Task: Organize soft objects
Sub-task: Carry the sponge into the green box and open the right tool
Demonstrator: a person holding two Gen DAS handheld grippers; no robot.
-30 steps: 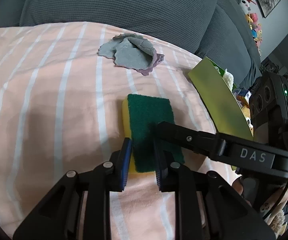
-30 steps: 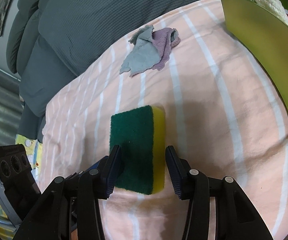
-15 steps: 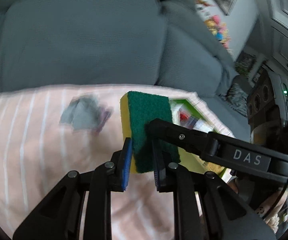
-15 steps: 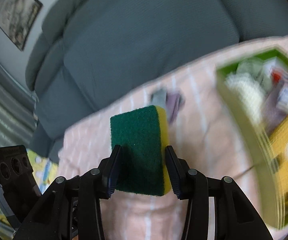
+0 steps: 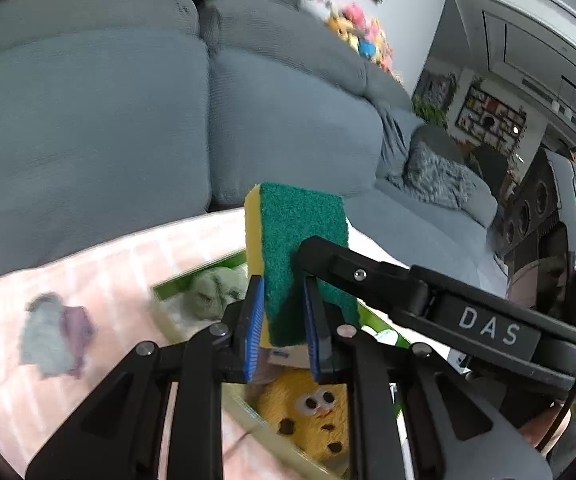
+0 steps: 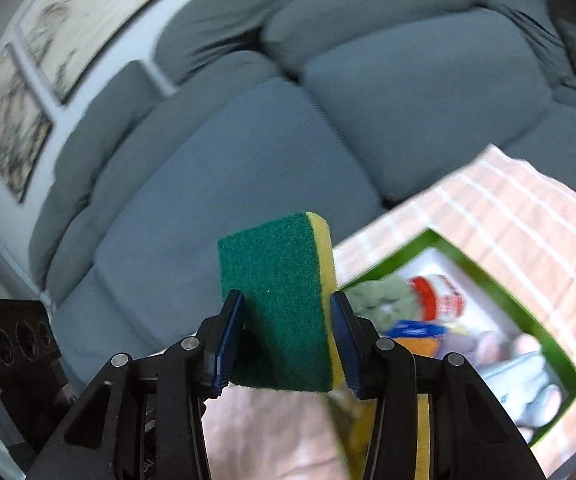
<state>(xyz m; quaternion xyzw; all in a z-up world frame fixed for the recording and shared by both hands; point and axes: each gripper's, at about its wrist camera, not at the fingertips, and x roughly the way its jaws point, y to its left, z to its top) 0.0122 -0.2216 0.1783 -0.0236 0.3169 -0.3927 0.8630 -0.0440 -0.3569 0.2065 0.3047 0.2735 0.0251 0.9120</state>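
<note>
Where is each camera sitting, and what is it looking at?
Left wrist view: sits on the left gripper, looking forward and down along its fingers at the sponge it pinches, the green box below and the grey sofa; the right gripper's arm crosses in from the right.
Right wrist view: sits on the right gripper, looking along its fingers at the same sponge, clamped by its long sides, with the box down to the right.
Both views share the sponge, box, sofa and striped pink cloth.
</note>
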